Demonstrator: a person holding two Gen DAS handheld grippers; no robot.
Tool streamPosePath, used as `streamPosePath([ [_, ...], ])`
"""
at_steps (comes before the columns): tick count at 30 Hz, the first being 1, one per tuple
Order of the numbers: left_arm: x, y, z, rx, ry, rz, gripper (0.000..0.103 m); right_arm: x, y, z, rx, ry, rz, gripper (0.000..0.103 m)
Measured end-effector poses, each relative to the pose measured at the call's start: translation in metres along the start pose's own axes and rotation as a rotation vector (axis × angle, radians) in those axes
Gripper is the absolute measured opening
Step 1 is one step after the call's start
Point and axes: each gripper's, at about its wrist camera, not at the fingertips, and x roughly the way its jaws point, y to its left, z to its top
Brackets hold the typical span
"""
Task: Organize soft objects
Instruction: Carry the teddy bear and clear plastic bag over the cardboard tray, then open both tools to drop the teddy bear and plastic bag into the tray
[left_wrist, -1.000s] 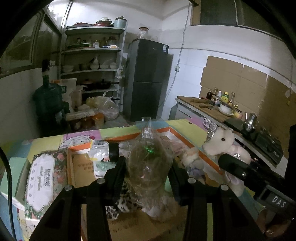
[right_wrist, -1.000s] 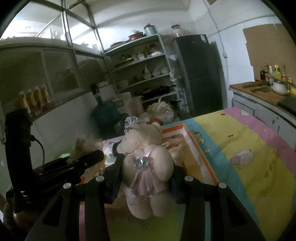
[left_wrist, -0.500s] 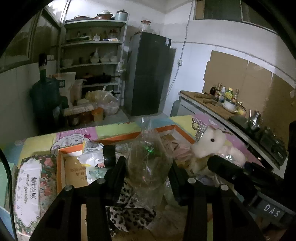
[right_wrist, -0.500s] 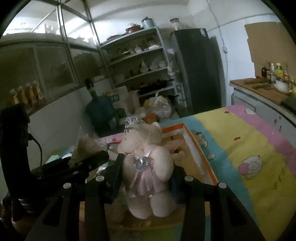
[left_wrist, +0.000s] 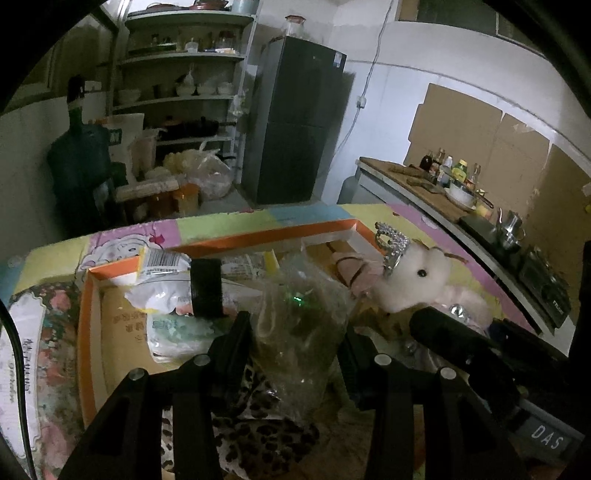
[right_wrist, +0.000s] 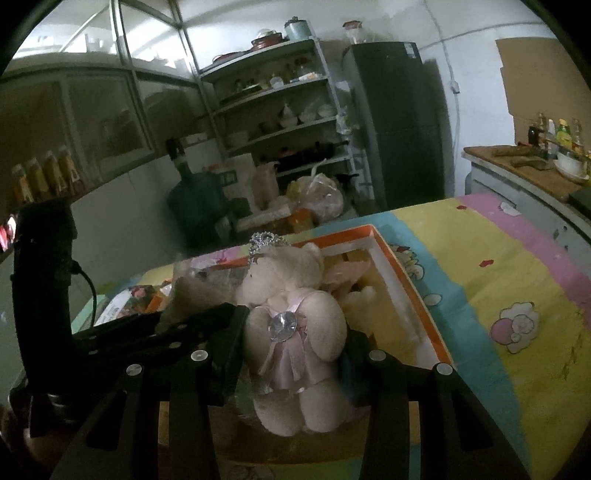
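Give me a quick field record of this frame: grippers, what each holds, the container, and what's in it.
left gripper: shut on clear plastic bag
right gripper: shut on teddy bear in pink dress and tiara
container: orange-rimmed box on patchwork cloth
in box: white packets, black tape roll, leopard-print fabric
beside box: floral pack
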Motion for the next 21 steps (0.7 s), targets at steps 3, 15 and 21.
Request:
streamPosePath([
  [3, 0.001, -0.001, 0.0, 0.004, 0.01, -0.002, 0.045, 0.003, -0.001, -0.001, -0.002, 0.003, 0.004, 0.049],
  [15, -0.01, 0.011, -0.002, -0.077, -0.01, -0.045, 0.068, -0.005, -0.006, -0.003, 0.031, -0.046, 0.069, 0.06],
  [21, -0.029, 0.008, -0.002, -0.062, -0.057, -0.033, 0.074, -0.017, -0.007, -0.003, 0.045, -0.091, 0.101, 0.061],
])
